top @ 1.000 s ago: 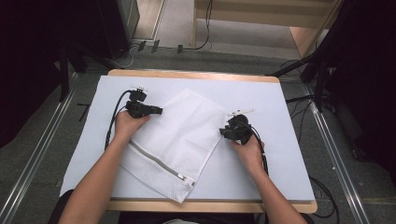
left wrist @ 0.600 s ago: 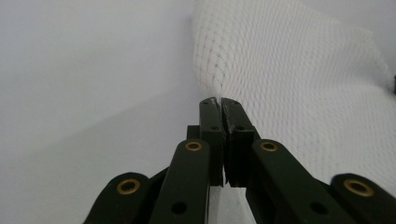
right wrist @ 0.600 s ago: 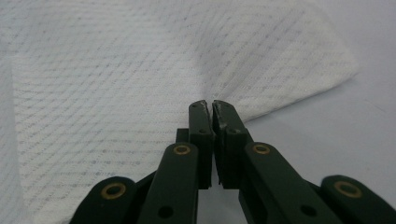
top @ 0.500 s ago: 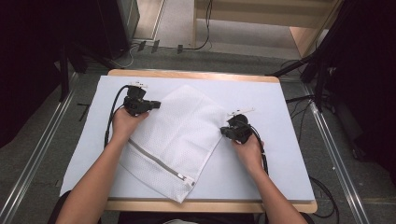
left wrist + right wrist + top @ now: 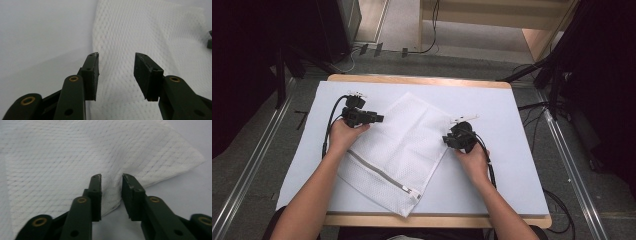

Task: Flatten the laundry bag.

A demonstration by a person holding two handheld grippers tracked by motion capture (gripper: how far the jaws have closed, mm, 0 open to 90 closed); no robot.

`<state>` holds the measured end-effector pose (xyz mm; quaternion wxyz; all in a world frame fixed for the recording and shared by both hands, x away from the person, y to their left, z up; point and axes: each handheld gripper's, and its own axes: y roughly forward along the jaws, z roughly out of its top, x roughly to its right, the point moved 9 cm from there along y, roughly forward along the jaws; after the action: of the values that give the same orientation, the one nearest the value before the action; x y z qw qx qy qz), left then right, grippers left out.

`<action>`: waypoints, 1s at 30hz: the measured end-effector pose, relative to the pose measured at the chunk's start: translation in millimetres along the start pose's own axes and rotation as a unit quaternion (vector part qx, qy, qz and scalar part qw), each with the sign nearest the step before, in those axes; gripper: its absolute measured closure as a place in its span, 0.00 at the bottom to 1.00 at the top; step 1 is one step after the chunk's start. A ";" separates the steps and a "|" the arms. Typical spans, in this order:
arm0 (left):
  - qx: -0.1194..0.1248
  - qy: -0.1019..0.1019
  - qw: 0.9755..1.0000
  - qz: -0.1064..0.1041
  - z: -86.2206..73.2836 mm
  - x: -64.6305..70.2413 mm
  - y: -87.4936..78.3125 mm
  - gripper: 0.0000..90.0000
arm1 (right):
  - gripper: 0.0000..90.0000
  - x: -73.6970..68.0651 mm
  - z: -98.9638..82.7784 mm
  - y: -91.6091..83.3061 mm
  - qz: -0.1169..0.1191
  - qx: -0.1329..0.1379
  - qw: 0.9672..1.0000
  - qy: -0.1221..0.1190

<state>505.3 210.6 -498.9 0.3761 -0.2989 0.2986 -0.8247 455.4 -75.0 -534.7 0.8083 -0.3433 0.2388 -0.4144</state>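
Bag: we log a white mesh laundry bag (image 5: 399, 150) with a grey zipper (image 5: 382, 175), lying flat and askew at the centre of the white-covered counter (image 5: 522, 165).
Left tool (image 5: 379, 119): at the bag's 10 o'clock edge; jaws wide, mesh between them, nothing gripped.
Right tool (image 5: 446, 140): at the bag's 3 o'clock edge; jaws narrow, straddling the hem, not pinching it.
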 end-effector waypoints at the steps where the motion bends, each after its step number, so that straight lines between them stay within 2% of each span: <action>1: -0.001 -0.002 1.000 0.003 -1.2 -2.4 1.1 0.62 | 0.90 0.3 0.3 0.5 -0.007 0.000 1.000 -0.002; 4: -0.002 -0.011 1.000 0.009 -4.0 -10.2 2.5 0.62 | 0.95 1.7 0.4 0.8 -0.009 0.002 1.000 0.001; 5: -0.005 -0.014 1.000 0.010 -5.4 -13.0 2.2 0.62 | 0.99 3.8 0.2 0.5 -0.003 0.002 1.000 0.005; 7: -0.009 -0.023 1.000 0.005 -8.0 -16.1 3.5 0.62 | 1.00 4.8 0.2 0.5 0.000 0.001 1.000 0.008; 10: -0.019 -0.026 0.999 0.006 -11.5 -17.0 6.7 0.62 | 1.00 7.9 1.4 -0.4 0.010 -0.006 1.000 0.018; 14: -0.026 -0.027 0.999 0.001 -13.7 -15.8 8.9 0.63 | 1.00 20.4 7.2 -7.9 0.010 0.002 1.000 0.028; 15: -0.025 -0.026 0.999 0.001 -14.2 -15.2 9.6 0.64 | 1.00 30.0 8.7 -11.8 0.015 0.006 0.999 0.040; 18: -0.024 -0.026 0.999 -0.011 -15.6 -10.2 11.4 0.68 | 1.00 44.2 5.9 -12.2 0.015 0.001 0.998 0.055; 19: -0.024 -0.026 0.999 -0.011 -15.6 -10.2 11.4 0.72 | 1.00 44.2 5.9 -12.2 0.015 0.001 0.998 0.055; 20: -0.026 -0.021 0.999 -0.011 -16.7 -9.4 11.9 0.74 | 1.00 51.5 4.1 -11.1 0.016 0.000 0.998 0.063; 22: -0.029 -0.022 0.999 -0.018 -17.9 -5.8 13.5 0.78 | 1.00 53.7 4.3 -10.5 0.019 0.002 0.998 0.067; 24: -0.030 -0.021 0.999 -0.023 -18.9 -2.5 15.3 0.89 | 1.00 57.5 5.5 -10.1 0.018 0.002 0.997 0.069; 25: -0.035 -0.012 0.999 -0.017 -20.7 -0.7 16.6 0.95 | 1.00 57.7 6.1 -10.1 0.017 0.002 0.998 0.068; 26: -0.035 -0.012 0.999 -0.017 -20.7 -0.7 16.6 1.00 | 1.00 57.7 6.1 -10.1 0.017 0.002 0.998 0.068; 30: -0.039 -0.023 0.999 -0.022 -23.5 2.0 15.0 1.00 | 1.00 58.5 7.4 -8.8 0.015 -0.003 0.998 0.061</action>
<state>494.0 207.2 -524.2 0.3523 -0.3389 0.3152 -0.8134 487.6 -124.8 -529.2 0.7971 -0.3167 0.2940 -0.4218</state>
